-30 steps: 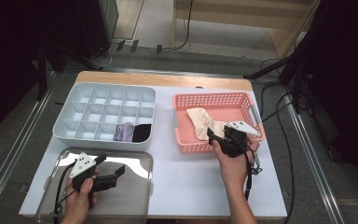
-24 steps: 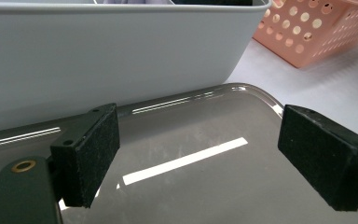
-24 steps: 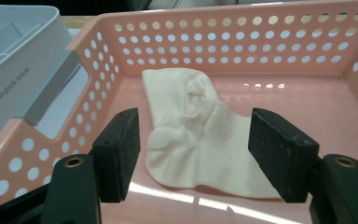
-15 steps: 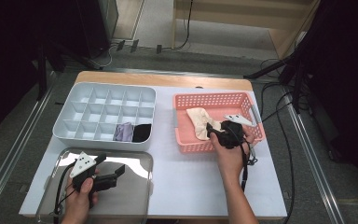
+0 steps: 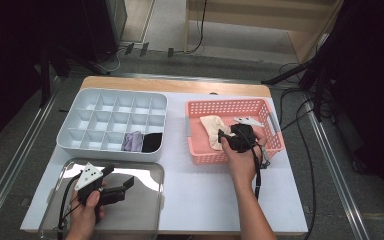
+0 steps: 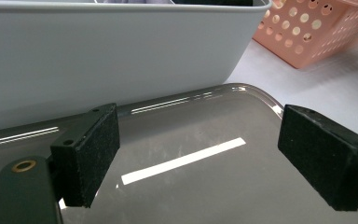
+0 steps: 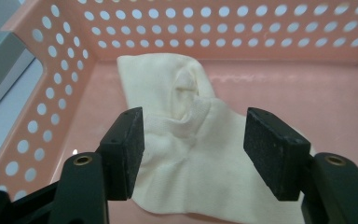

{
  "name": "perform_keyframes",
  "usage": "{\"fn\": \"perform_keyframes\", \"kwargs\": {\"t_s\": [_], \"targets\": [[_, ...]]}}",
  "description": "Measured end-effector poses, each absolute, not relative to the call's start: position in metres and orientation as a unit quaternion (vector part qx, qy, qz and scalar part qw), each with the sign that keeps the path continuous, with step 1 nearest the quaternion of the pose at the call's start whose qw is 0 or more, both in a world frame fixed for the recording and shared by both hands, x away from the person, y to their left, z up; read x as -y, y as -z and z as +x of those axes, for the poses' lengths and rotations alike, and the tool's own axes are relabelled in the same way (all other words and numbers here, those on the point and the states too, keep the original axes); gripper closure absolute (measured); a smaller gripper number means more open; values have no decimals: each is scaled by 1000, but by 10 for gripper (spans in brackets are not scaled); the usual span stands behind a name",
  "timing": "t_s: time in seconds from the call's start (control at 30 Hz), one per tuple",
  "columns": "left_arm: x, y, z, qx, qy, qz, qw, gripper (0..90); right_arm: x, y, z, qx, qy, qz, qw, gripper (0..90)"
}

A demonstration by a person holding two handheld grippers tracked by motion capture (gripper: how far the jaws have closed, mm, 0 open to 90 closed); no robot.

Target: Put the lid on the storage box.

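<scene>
The white counter (image 5: 205, 190) carries a pink basket (image 5: 200, 150). The right gripper (image 7: 193, 140), jaws apart and just closing, straddles the cream sock (image 7: 191, 140) unclamped. A shallow pinch could slip off the fabric.

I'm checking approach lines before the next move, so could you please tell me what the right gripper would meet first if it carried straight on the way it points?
Most likely the cream sock lying in the pink basket: the right gripper points at it, jaws open on either side of it, not yet pressing. Depth is uncertain.

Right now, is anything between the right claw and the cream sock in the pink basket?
Nothing visible. The right claw is open just above the cream sock, which lies uncovered on the pink basket floor.
</scene>
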State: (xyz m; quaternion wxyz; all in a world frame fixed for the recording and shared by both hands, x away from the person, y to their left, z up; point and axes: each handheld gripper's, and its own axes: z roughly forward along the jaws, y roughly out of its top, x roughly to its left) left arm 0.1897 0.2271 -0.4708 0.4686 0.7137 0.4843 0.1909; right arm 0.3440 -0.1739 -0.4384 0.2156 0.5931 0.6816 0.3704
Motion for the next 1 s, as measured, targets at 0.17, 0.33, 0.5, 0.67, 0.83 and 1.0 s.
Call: {"fn": "perform_keyframes", "kwargs": {"t_s": [0.17,0.33,0.5,0.67,0.83,1.0], "targets": [[-228,471,190,-487,-188,712,470,132,172,451,353,-690,-340,605,206,395],[-228,471,190,-487,-188,712,470,132,171,452,355,-691,-327,611,206,417],[-227,471,190,-485,-189,713,469,133,171,453,358,-706,-304,614,178,421],[-228,471,190,-487,-190,712,469,133,172,453,360,-706,-295,624,158,443],[-228,471,191,-490,-185,710,471,133,173,452,363,-710,-285,628,143,454],[-229,471,192,-492,-181,709,472,133,178,444,363,-695,-310,629,161,513]]}}
